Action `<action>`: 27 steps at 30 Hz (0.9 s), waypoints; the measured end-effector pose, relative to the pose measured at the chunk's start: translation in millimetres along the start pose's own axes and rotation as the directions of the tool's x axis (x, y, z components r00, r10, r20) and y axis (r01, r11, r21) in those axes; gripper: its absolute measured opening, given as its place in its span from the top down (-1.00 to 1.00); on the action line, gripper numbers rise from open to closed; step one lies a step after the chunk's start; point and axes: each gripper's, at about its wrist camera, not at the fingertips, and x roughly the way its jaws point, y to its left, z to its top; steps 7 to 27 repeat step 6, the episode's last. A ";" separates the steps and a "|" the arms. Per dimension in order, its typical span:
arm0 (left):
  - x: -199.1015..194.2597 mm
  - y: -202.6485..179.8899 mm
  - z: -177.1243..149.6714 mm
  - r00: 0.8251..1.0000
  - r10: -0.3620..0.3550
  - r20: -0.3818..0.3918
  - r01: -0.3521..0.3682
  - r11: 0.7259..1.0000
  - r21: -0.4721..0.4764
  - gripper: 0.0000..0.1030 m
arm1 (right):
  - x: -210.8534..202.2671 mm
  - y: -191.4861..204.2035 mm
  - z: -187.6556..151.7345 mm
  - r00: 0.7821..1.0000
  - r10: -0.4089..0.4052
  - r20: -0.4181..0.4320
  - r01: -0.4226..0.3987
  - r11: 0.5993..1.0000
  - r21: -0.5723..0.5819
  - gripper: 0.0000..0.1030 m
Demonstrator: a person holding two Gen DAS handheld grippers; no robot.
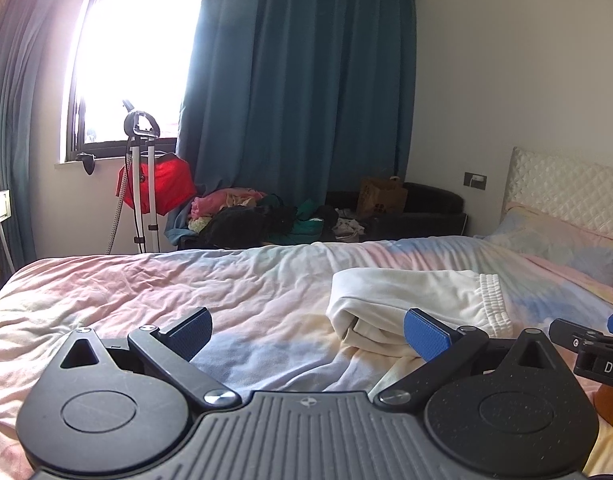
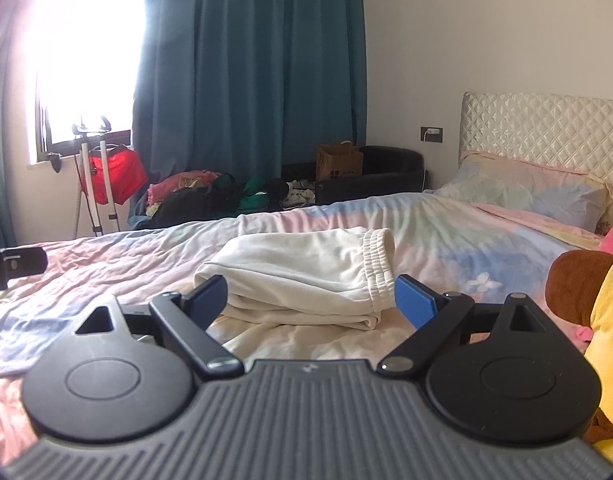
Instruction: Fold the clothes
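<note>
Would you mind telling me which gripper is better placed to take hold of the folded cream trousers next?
Probably the right gripper: the folded cream trousers lie centred before its open jaws, but off to the side of the left gripper.

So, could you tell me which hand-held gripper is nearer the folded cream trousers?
Right. The right hand-held gripper faces the folded cream trousers squarely, jaws open; the left hand-held gripper sits off to their left.

Right gripper (image 2: 310,300), jaws wide apart, hovers near folded cream trousers (image 2: 306,280) on a pastel bed (image 2: 446,232). Plush toy (image 2: 586,320) at right.
</note>
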 end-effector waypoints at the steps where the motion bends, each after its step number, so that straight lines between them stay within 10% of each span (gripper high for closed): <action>1: 0.0 -0.7 -0.2 1.000 -0.001 0.000 0.001 1.000 0.003 -0.99 | 0.8 -1.0 0.3 1.000 0.002 -0.002 -0.002 1.000 0.004 -0.78; 27: 2.0 -1.5 -2.2 1.000 -0.015 -0.009 0.015 1.000 0.003 -0.99 | 0.5 -0.6 0.3 1.000 0.003 -0.005 -0.003 1.000 0.008 -0.78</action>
